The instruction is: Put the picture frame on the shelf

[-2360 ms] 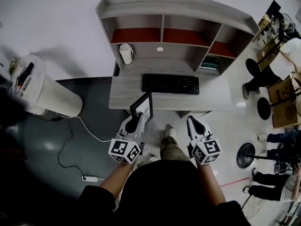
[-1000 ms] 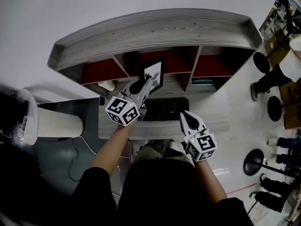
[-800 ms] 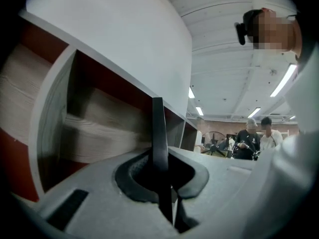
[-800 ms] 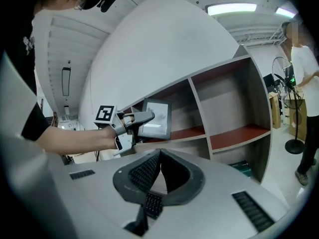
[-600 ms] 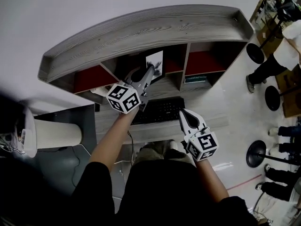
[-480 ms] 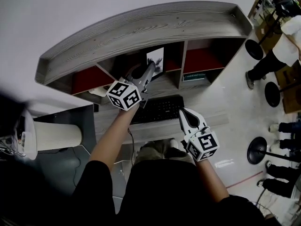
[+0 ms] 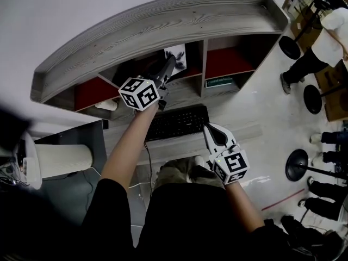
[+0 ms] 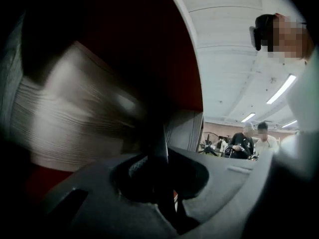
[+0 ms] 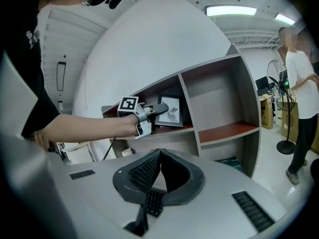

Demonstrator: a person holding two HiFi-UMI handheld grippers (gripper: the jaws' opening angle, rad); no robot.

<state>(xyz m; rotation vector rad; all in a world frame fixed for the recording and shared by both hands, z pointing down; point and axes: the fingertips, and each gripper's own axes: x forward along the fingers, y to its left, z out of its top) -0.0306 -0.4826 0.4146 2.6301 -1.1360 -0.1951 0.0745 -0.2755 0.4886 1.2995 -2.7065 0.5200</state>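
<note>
The black picture frame (image 7: 175, 57) with a white print stands upright inside the middle compartment of the grey wooden shelf (image 7: 163, 23). Its foot is at the red shelf board. My left gripper (image 7: 169, 64) reaches into that compartment and is shut on the frame's edge. From the right gripper view, the frame (image 9: 171, 110) shows behind the left gripper (image 9: 159, 109). In the left gripper view the frame's thin dark edge (image 8: 160, 143) runs between the closed jaws. My right gripper (image 7: 209, 128) hangs low over the desk front, shut and holding nothing.
A black keyboard (image 7: 176, 122) lies on the desk below the shelf. A white ribbed appliance (image 7: 54, 159) stands at the left on the floor. People (image 7: 321, 42) and round stool bases (image 7: 298, 165) are at the right. A green box (image 7: 219, 82) sits in the lower right compartment.
My left gripper has carried the frame up from the desk front and deeper into the middle compartment. The right gripper has stayed low by the desk edge.
</note>
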